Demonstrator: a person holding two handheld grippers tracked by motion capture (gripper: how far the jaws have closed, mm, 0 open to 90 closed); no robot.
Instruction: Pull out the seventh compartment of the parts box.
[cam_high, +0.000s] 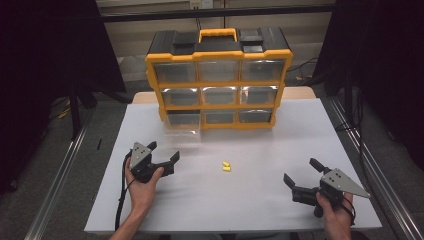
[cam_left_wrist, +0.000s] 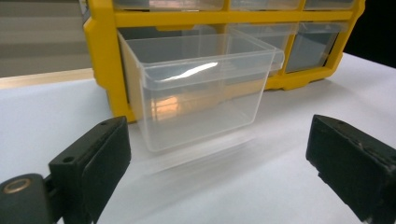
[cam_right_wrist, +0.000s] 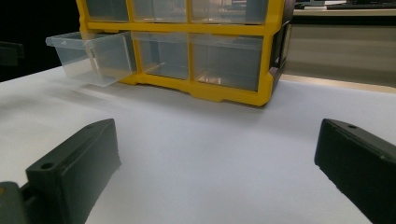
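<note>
1. Left gripper (cam_high: 163, 154) sits on the white table (cam_high: 260, 200), jaws spread wide with nothing between them, pointed at the drawer (cam_high: 183, 125).
2. That clear drawer (cam_left_wrist: 196, 88) is pulled well out of the bottom-left slot of the yellow cabinet (cam_high: 219, 80), and it looks empty from the left gripper view.
3. Right gripper (cam_high: 300, 177) rests near the table's front right corner, jaws also wide, gripping nothing.
4. Two small yellow pieces (cam_high: 226, 166) lie mid-table, between the grippers and apart from both.
5. From the right gripper view, the drawer (cam_right_wrist: 88, 56) juts out at the cabinet's (cam_right_wrist: 219, 95) far left.
</note>
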